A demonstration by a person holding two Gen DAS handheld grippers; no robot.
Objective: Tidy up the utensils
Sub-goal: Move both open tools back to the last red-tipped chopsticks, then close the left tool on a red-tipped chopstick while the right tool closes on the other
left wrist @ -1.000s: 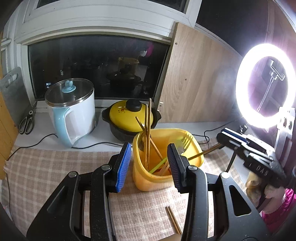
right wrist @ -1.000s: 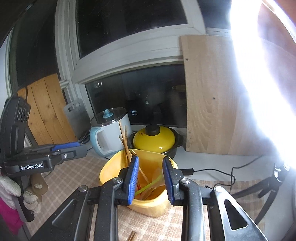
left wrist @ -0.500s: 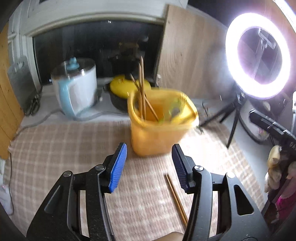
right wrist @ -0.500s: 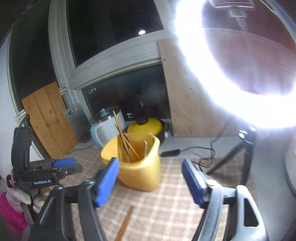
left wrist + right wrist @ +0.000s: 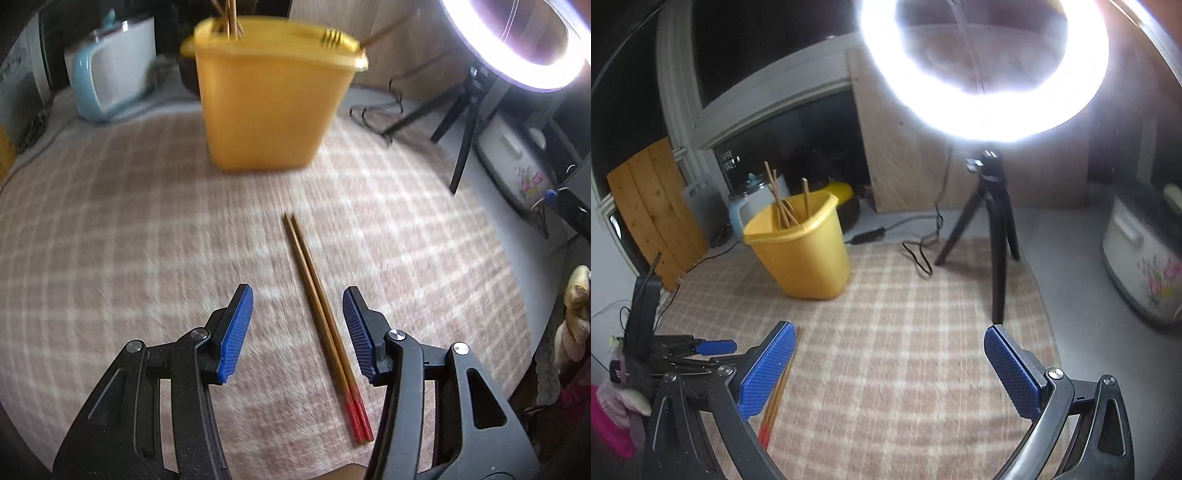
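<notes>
A pair of brown chopsticks with red ends (image 5: 322, 317) lies on the checked cloth (image 5: 110, 236), side by side. My left gripper (image 5: 297, 328) is open and empty, hovering with the chopsticks between its blue pads, nearer the right pad. A yellow utensil tub (image 5: 266, 107) holding chopsticks and a fork stands behind them. In the right wrist view the tub (image 5: 801, 251) is at the left, and the chopsticks (image 5: 777, 395) show partly behind the left pad. My right gripper (image 5: 890, 369) is wide open and empty above the cloth.
A white and blue kettle (image 5: 110, 77) stands at the back left. A ring light on a black tripod (image 5: 993, 229) stands on the right, with a black cable (image 5: 919, 254) on the cloth. A floral rice cooker (image 5: 1141, 266) sits at the far right.
My left gripper has pulled back from the tub and tilted down over the loose chopsticks. My right gripper has opened wide and drawn back to the right, away from the tub.
</notes>
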